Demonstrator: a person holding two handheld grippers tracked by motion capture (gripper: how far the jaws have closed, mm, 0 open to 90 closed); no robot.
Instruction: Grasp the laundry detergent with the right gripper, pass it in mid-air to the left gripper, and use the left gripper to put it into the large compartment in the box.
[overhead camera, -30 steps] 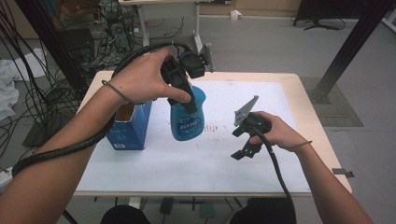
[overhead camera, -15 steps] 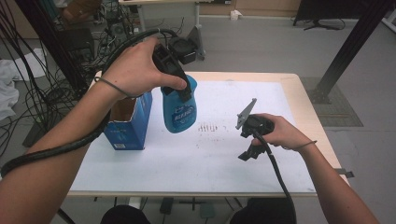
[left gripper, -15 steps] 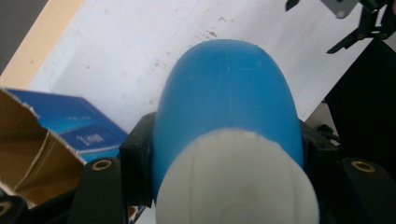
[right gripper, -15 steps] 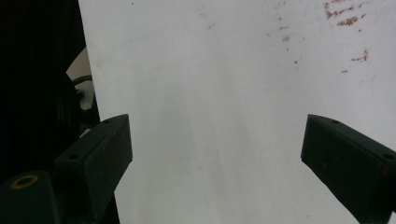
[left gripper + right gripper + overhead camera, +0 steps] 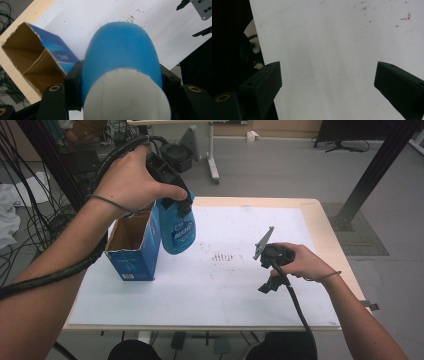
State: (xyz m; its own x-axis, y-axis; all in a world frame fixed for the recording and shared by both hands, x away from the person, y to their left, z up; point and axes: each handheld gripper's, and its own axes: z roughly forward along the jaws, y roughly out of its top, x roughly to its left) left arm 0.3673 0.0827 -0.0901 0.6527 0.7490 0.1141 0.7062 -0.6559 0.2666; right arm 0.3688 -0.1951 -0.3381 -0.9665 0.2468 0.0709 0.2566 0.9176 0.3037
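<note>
Blue bottle [image 5: 177, 231] clamped in left tongs [image 5: 182, 207], held beside open box [image 5: 134, 240] near table's left edge; boxing not yet done; right tongs [image 5: 263, 265] apart, idle.

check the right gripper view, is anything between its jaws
No, the right gripper has its jaws wide apart over the bare white table.

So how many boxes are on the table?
1. The blue box stands open-topped at the table's left edge, right beside the held blue bottle. No others visible, though the forearms hide some table.
</note>
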